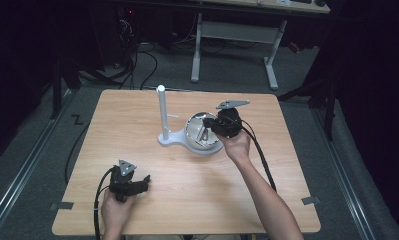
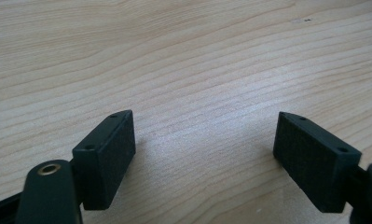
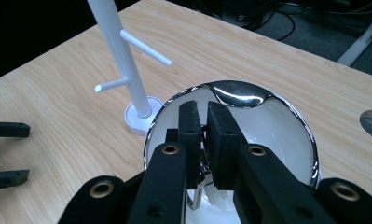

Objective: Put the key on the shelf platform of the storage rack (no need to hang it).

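A white stand (image 1: 162, 112) with an upright post (image 3: 123, 60) and two side pegs rises from the middle of the wooden table. Beside the post, on the stand's white base (image 1: 169, 139), sits a shiny metal cup (image 1: 197, 127), its mirror-like inside (image 3: 267, 121) facing my right gripper. My right gripper (image 1: 212, 125) reaches into the cup from the right, jaws (image 3: 203, 109) shut on a thin shiny part of it, which looks like its handle. My left gripper (image 1: 146, 181) rests low near the table's front left, open (image 2: 204, 149), with bare wood between its jaws.
The wooden table (image 1: 137, 115) has open surface to the left of the stand and in front of it. Behind it on the floor stand the white legs of another desk (image 1: 197, 50), with dark cables (image 1: 147, 65) beside them. My left gripper's jaws (image 3: 9, 153) appear far left in the right gripper view.
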The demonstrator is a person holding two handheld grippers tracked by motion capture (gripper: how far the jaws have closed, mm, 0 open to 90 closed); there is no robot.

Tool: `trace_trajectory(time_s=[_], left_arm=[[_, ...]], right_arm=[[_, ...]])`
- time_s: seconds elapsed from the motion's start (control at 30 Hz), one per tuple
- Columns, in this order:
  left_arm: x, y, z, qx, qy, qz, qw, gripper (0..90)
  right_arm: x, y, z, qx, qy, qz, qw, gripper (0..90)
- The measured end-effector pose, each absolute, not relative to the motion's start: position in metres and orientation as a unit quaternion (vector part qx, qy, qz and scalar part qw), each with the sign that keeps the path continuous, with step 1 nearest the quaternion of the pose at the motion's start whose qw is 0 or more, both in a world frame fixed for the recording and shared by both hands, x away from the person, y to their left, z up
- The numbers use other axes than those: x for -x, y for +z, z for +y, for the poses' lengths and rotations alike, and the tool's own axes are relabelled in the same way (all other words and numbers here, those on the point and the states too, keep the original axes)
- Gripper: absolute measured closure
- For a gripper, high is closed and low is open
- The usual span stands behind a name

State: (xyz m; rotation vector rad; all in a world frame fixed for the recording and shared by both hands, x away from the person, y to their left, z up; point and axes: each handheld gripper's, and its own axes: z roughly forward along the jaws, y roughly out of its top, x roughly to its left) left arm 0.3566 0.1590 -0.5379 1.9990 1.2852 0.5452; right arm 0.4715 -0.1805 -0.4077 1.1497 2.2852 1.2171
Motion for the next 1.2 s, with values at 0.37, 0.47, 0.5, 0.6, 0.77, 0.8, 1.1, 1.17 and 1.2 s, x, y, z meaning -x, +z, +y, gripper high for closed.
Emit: trace_trajectory(time_s=[0.37,0.47,0.5,0.6,0.77,0.8,1.1,1.17,1.2], left_arm=[[-0.357,-0.538,0.159,-0.77,0.21,0.495,0.344,21.2],[-0.357,-0.538,0.159,-0.77,0.21,0.495,0.344,21.1],[-0.357,-0.538,0.159,-0.77,0.21,0.495,0.344,21.1],[-0.357,-0.538,0.159,-0.77,0.21,0.495,0.344,21.1],[-0.357,-0.538,0.159,-0.77,0.21,0.495,0.344,21.1],[-0.357,-0.538,0.159,-0.77,0.21,0.495,0.344,21.1],[-0.357,-0.538,0.159,-0.77,0.21,0.495,0.344,21.1],[-0.357,-0.538,0.159,-0.77,0.21,0.495,0.344,21.1],[-0.357,-0.538,0.159,-0.77,0.21,0.495,0.344,21.1]], right_arm=[[-0.481,-0.426,-0.184,-0.422,0.4,0.8,0.149,85.2],[-0.483,-0.429,-0.185,-0.421,0.39,0.804,0.155,85.2],[-0.483,-0.429,-0.185,-0.421,0.39,0.804,0.155,85.2],[-0.484,-0.43,-0.187,-0.422,0.386,0.805,0.16,85.2],[-0.486,-0.435,-0.189,-0.428,0.381,0.804,0.161,85.0],[-0.486,-0.436,-0.19,-0.429,0.381,0.803,0.162,85.0],[-0.49,-0.442,-0.199,-0.443,0.369,0.799,0.172,84.9],[-0.491,-0.443,-0.201,-0.448,0.369,0.796,0.169,84.9],[-0.492,-0.444,-0.202,-0.449,0.368,0.796,0.169,84.9]])
